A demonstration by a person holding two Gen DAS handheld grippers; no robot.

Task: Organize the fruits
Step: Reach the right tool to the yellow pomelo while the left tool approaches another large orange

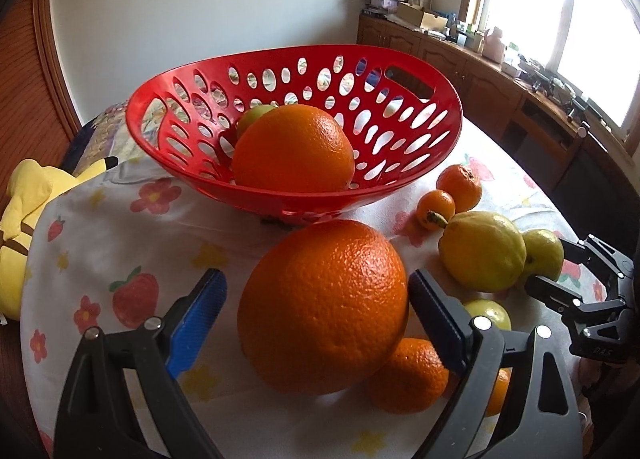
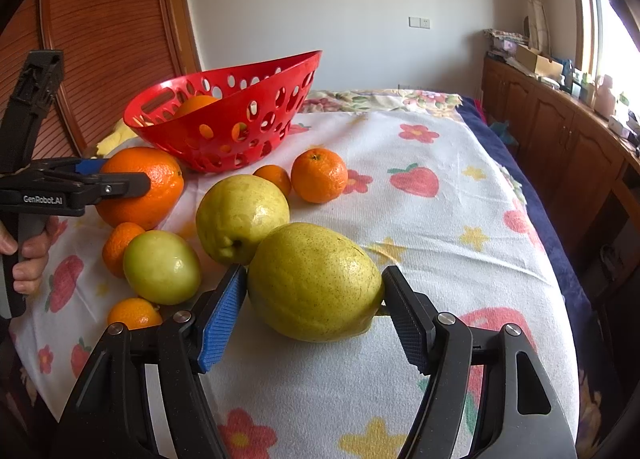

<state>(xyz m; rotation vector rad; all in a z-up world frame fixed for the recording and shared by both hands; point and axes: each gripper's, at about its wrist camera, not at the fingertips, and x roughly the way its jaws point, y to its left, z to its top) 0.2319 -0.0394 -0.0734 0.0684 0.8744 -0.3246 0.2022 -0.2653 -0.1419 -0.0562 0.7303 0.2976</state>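
A red perforated basket [image 1: 160, 131] stands on the flowered cloth, holding a large orange [image 1: 294, 147] and a green fruit [image 1: 256, 115]. My left gripper [image 1: 318, 279] straddles a second large orange [image 1: 324, 307] in front of the basket. Its right pad lies against the peel, the left blue pad [image 1: 200, 319] stands clear, and it is open. In the right wrist view, my right gripper [image 2: 314, 273] has both pads against a yellow pear [image 2: 314, 283] resting on the cloth. Another pear [image 2: 240, 215], a green fruit [image 2: 162, 267] and several tangerines [image 2: 319, 175] lie between the grippers.
A yellow plush toy [image 1: 24, 219] sits at the table's left edge. Wooden cabinets [image 1: 480, 75] with clutter run under the window on the right. A person's hand [image 2: 28, 255] holds the left gripper's handle. The flowered cloth [image 2: 440, 219] is bare to the right of the fruit.
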